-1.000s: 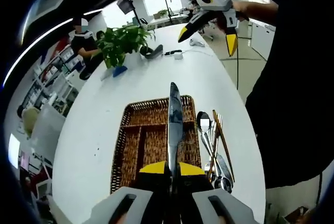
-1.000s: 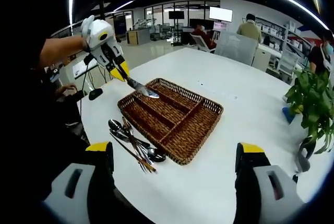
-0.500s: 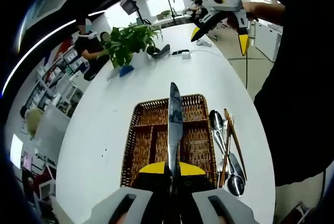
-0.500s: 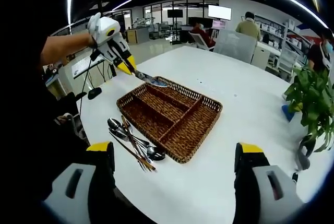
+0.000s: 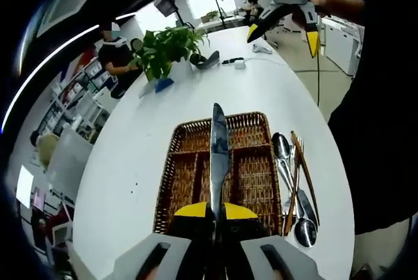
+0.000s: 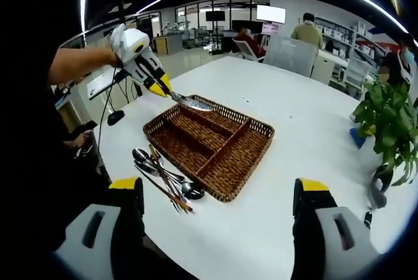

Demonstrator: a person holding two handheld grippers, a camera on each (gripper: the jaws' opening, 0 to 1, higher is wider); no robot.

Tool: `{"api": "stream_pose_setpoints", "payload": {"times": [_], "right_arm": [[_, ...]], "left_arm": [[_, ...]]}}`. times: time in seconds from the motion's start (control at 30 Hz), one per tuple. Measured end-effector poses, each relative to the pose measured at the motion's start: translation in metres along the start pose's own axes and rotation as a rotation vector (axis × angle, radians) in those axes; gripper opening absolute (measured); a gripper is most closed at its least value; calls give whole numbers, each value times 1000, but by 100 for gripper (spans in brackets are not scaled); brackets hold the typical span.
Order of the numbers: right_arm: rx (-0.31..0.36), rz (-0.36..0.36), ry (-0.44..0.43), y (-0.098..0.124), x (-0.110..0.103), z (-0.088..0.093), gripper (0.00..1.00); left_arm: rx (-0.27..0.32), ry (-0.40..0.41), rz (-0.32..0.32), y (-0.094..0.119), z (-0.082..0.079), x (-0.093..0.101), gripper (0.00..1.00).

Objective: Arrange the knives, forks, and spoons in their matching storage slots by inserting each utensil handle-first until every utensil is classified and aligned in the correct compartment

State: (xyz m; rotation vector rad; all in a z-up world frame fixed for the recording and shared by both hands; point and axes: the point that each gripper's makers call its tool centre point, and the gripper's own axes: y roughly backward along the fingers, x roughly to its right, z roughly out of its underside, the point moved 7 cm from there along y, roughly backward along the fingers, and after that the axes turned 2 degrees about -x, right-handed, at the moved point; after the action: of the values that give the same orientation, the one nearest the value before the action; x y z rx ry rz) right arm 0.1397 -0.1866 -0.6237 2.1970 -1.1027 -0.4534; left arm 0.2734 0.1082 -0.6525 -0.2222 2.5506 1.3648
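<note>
Left gripper view: the left gripper [image 5: 215, 211] points forward over the basket [image 5: 251, 182]. Its jaws are clenched on a knife [image 5: 218, 153], handle between the yellow tips, blade running straight ahead above the basket's middle partition. The basket rests on the white counter [image 5: 130, 162]. Spoons and other utensils [image 5: 295, 192] lie in a loose pile on the counter just beside the basket's right rim. The right gripper [image 5: 284, 29] is held high at the far end of the counter, jaws spread apart, nothing between them. A plant [image 5: 166, 48] stands near the counter's far edge.

Right gripper view: the right gripper [image 6: 219, 192] hovers well above the counter [image 6: 313, 130], its jaws wide apart and released. An outstretched arm holds the left gripper [image 6: 160, 87] tilted downward, the knife [image 6: 191, 102] tip over the basket's [image 6: 209, 143] far rim. The utensils [image 6: 163, 179] lie beside the basket's near-left side. The plant [image 6: 388, 123] stands at right.
</note>
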Motion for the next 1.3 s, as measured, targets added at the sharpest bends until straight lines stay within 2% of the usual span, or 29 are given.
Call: {"api": "stream_pose_setpoints", "payload": {"times": [0.17, 0.4, 0.87, 1.03, 1.3], "right_arm": [[11, 5, -9, -1, -3, 2, 98], [15, 7, -12, 2, -6, 8, 98], [23, 21, -29, 4, -8, 14, 98], [19, 21, -29, 4, -8, 15, 98], [19, 24, -29, 5, -9, 15, 98]], "left_arm": [[-4, -3, 21, -10, 5, 9, 4], [-18, 22, 4, -17, 13, 10, 3], [-37, 35, 31, -41, 23, 23, 3], [-47, 2, 18, -53, 30, 26, 3], [-47, 13, 32, -65, 36, 35, 3]]}}
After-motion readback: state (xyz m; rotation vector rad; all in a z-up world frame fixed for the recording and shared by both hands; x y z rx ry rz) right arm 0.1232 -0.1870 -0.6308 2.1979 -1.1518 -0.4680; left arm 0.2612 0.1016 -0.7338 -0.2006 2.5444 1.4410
